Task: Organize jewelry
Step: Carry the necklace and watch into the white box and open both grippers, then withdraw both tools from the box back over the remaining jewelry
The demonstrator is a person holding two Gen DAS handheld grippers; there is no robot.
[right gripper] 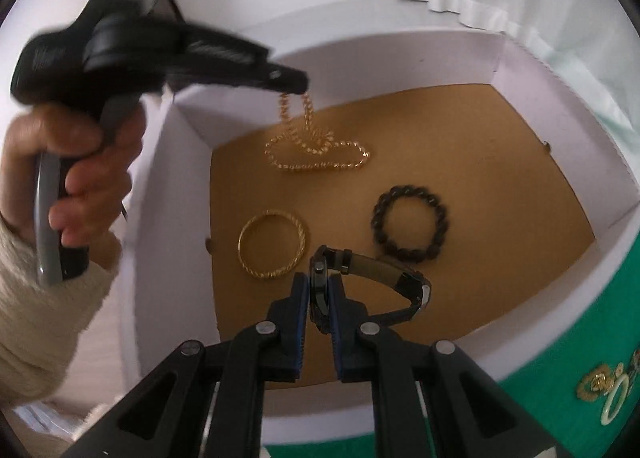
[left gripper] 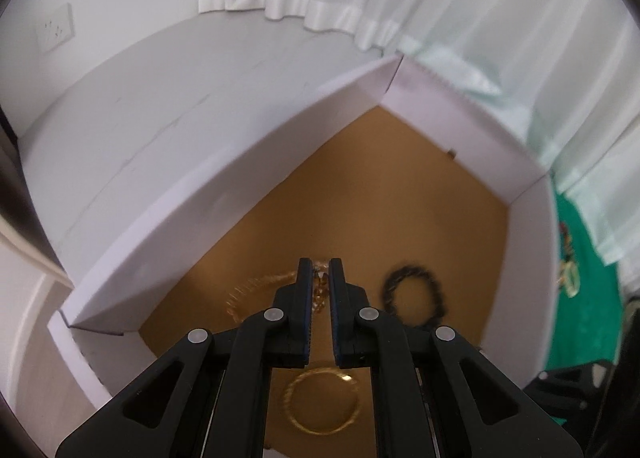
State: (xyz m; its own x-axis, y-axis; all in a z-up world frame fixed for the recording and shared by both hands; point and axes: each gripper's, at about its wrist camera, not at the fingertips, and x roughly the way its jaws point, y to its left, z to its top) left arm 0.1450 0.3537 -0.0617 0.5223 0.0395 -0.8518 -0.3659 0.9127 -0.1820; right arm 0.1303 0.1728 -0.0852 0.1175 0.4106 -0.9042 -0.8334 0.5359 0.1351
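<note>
Box (right gripper: 168, 178) with white walls and a brown floor sits on green cloth (right gripper: 560, 358), a gold bangle (right gripper: 272, 244) and dark bracelet (right gripper: 410, 228) lying inside. Left gripper (right gripper: 298, 88) is clenched on a gold chain (right gripper: 316, 154) whose lower end pools on the floor, and the right gripper (right gripper: 320, 294) pinches a black watch (right gripper: 372, 290) just above it.

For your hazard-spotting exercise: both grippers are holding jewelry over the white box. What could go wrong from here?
1. The gold chain necklace hangs from the left gripper, its lower end already coiled on the brown cardboard floor; released carelessly, it may pile up and tangle.
2. The right gripper pinches the black leather-strap watch by its case only; it might twist or slip out.
3. The watch could land on the dark beaded bracelet or the gold twisted bangle nearby.
</note>
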